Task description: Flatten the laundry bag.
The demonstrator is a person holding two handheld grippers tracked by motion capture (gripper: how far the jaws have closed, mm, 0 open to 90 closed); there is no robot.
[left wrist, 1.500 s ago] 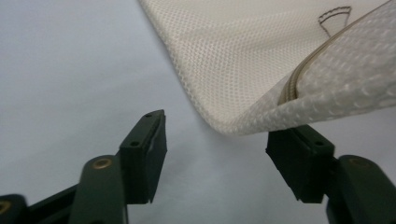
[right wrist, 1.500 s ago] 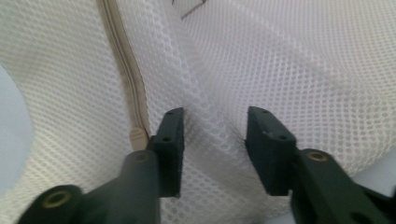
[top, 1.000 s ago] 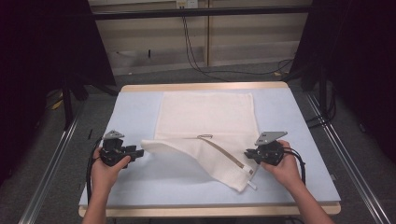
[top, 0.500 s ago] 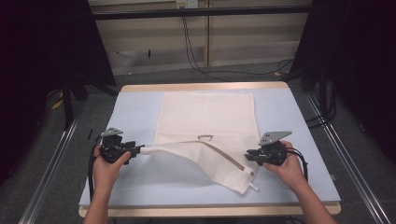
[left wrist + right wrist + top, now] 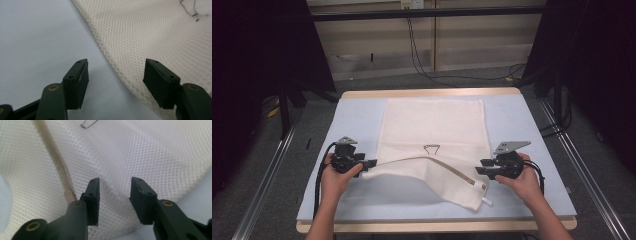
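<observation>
- A white mesh laundry bag (image 5: 432, 135) lies flat along the middle of the table (image 5: 352, 120), its far part spread smooth and its near edge folded over into a slanting flap.
- A tan zipper band (image 5: 447, 170) runs along that flap, ending near the right corner, where a small white tab sticks out.
- The left tool (image 5: 368, 163) sits at the bag's near-left edge; in the left gripper view its jaws stand wide apart, with the mesh edge (image 5: 120, 72) running between them and nothing pinched.
- The right tool (image 5: 484, 166) hovers just beside the flap's right end; in the right gripper view its jaws are also parted, over the mesh close to the zipper band (image 5: 57, 170), gripping nothing.
- A thin dark thread or wire loop (image 5: 432, 148) rests on the bag just beyond the fold.
- The step in hand looks like folding the bag, with both tools released between grasps.
- The next move probably calls for each tool to close on a near corner or edge of the flap, then carry it evenly toward the far side so the layers do not bunch.
</observation>
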